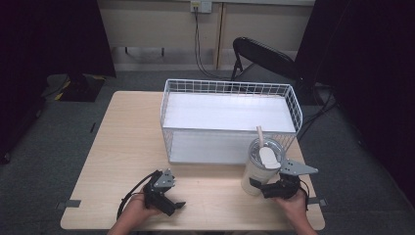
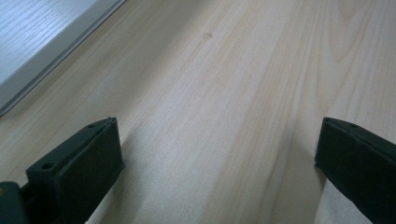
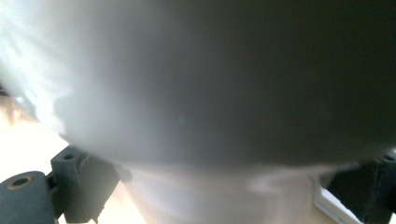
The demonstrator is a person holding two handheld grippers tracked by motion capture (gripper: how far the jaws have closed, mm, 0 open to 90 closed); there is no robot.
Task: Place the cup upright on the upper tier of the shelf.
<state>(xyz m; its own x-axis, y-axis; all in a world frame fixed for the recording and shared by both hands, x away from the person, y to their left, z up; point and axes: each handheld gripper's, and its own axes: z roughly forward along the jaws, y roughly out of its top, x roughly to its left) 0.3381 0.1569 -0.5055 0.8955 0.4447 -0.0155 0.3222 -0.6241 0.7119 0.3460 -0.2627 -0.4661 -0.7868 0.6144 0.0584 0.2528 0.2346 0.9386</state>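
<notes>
A white tumbler [image 1: 258,171] with a clear lid and a pale straw stands on the wooden table [image 1: 127,142], in front of the wire basket's right corner. My right gripper [image 1: 264,189] reaches in from the right at the tumbler's lower part. In the right gripper view the tumbler [image 3: 196,93] is pressed close to the camera, and its narrow base sits between the two jaws of the right gripper [image 3: 219,191], which is shut on it. My left gripper [image 1: 173,198] rests low over the table's front left. The left gripper [image 2: 217,154] is open, with bare wood between its jaws.
A white wire basket [image 1: 230,88] with a white floor takes up the table's far middle and right; its near edge [image 2: 42,60] lies ahead-left of the left gripper. A black folding chair [image 1: 259,54] stands behind the table.
</notes>
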